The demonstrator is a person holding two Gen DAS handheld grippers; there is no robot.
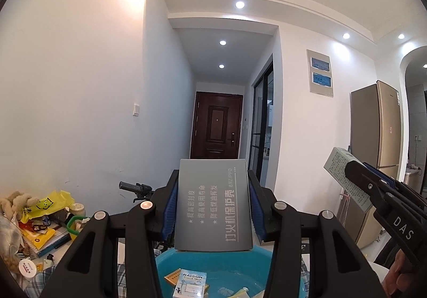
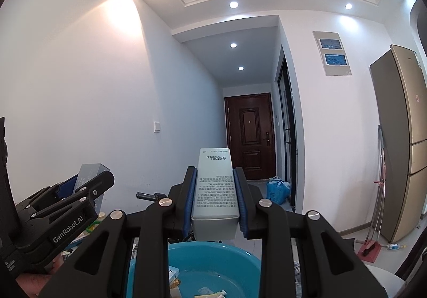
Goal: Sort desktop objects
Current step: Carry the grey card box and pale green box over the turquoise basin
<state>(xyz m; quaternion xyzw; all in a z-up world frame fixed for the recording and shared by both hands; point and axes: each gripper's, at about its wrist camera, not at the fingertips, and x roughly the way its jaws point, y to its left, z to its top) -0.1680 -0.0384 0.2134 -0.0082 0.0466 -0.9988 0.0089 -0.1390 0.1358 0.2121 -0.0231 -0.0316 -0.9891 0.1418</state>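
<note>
You hold a box in each gripper, both poised above the blue basin. Your left gripper has its jaws clamped on the flat grey box, blue pads pressing its two long edges. Your right gripper pinches the narrow white carton with its jaws drawn close, gripping it along the side faces so its far end sticks out past the fingertips. From the left wrist view that carton shows at 3 o'clock; from the right wrist view the grey box shows at 9 o'clock.

Both look like light cardboard packaging: stiff enough to hold by the edges, yet likely to dent if you squeeze harder. The grey box's faces look smooth, so it may slip if you loosen; keep the pads on the edges, near the middle. The carton is long and thin, so a grip nearer its middle would probably stop it from swinging.

The basin sits at 6 o'clock in both views and already holds small packs, among them a box printed RAISON. It rests on a checked cloth. At 8 o'clock in the left view lies a heap of clutter: a yellow bag, notebooks, a white jar. Beyond, a hallway runs to a dark brown door at 12 o'clock, with a gold fridge at 3 o'clock.
</note>
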